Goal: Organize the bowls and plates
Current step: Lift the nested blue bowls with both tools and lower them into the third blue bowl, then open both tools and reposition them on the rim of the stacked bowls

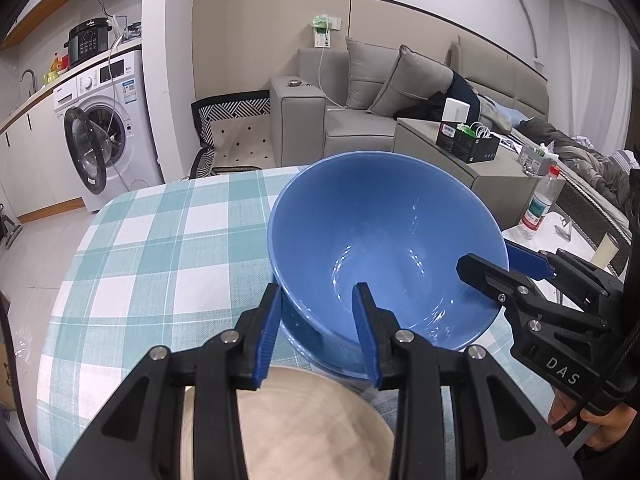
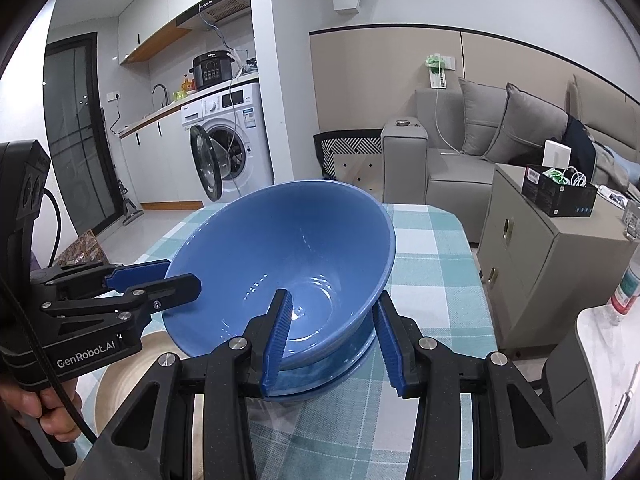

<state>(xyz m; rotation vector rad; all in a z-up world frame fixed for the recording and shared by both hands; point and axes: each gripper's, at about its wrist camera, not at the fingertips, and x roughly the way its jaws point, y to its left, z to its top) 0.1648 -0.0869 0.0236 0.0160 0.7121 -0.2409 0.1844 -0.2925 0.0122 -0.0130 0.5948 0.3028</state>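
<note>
A large blue bowl (image 1: pixel 384 240) (image 2: pixel 280 256) sits tilted in another blue dish (image 2: pixel 332 364) on the checked tablecloth (image 1: pixel 160 248). My left gripper (image 1: pixel 320 300) straddles the bowl's near-left rim, one blue pad inside and one outside, with a gap to the wall on both sides. My right gripper (image 2: pixel 334 312) straddles the near-right rim the same way; it also shows in the left wrist view (image 1: pixel 492 268), and the left gripper shows in the right wrist view (image 2: pixel 176 276). A beige plate (image 1: pixel 288 420) (image 2: pixel 120 364) lies under the left gripper.
The table's far edge (image 1: pixel 192 182) faces a washing machine (image 1: pixel 104 132) and a grey sofa (image 1: pixel 360 112). A grey cabinet (image 2: pixel 552 256) with a black box stands at the right. A water bottle (image 1: pixel 538 204) stands on a white side table.
</note>
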